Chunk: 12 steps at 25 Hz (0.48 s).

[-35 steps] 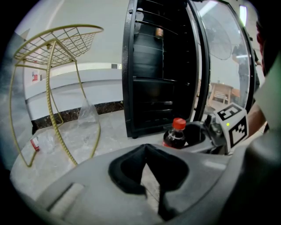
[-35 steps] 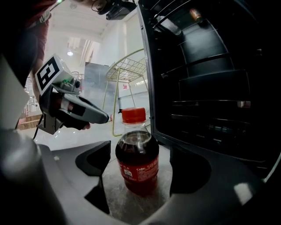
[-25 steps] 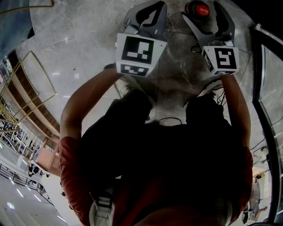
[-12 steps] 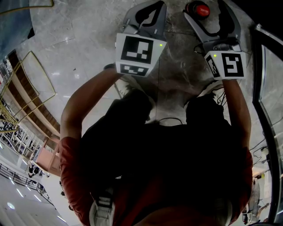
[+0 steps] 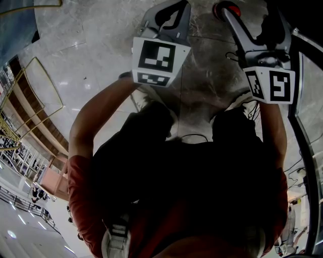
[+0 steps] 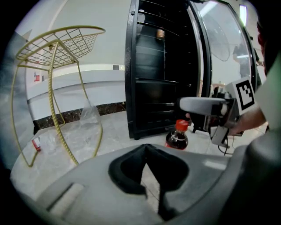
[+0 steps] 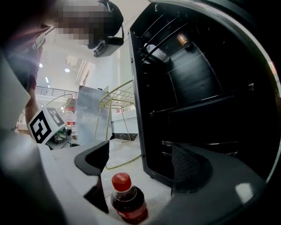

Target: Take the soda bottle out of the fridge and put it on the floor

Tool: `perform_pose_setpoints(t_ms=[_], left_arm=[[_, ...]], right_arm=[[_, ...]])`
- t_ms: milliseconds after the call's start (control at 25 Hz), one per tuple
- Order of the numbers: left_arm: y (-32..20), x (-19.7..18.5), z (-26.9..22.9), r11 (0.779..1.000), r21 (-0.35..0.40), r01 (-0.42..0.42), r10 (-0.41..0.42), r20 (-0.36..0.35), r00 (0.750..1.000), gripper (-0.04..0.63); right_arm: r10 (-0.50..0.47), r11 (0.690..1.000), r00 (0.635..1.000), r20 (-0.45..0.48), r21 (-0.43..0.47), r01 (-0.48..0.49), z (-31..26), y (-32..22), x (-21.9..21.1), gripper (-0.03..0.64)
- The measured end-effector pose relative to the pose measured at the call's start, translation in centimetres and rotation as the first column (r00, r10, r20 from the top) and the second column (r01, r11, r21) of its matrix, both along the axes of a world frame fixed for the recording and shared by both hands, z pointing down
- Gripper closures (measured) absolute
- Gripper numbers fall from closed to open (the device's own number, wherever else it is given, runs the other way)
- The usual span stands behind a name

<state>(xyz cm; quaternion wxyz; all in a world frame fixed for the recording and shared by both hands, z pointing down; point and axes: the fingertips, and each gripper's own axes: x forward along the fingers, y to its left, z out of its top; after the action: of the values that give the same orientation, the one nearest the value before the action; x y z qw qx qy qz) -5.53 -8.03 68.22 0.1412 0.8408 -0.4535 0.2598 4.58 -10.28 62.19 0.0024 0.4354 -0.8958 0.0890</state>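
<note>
Right gripper point(image 5: 251, 20) shifted rightward, soda bottle point(image 5: 233, 7) half-hidden

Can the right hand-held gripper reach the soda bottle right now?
Probably yes. The right hand-held gripper has its jaws apart, and the red-capped dark soda bottle stands upright on the pale marble floor just beyond them, nothing between.

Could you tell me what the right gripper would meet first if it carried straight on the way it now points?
Probably the open fridge, at its black front frame. The soda bottle stands low between the right gripper's open jaws, likely under that line, though depth is unclear.
</note>
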Motion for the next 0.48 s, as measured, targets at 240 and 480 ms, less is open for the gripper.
perform_pose_setpoints(t_ms=[240, 480], left_arm=[[0.0, -0.1, -0.1, 1.0, -0.001, 0.002, -0.002, -0.001, 1.0, 0.597], [-0.1, -0.3, -0.5, 1.0, 0.021, 0.014, -0.014, -0.011, 1.0, 0.595]], right_arm=[[0.112, 0.993, 0.994, 0.002, 0.025, -0.112, -1.2, -1.1, 3.6, 0.189], [0.279, 0.96, 0.96, -0.027, 0.011, -0.279, -0.4, -1.6, 8.0, 0.189]])
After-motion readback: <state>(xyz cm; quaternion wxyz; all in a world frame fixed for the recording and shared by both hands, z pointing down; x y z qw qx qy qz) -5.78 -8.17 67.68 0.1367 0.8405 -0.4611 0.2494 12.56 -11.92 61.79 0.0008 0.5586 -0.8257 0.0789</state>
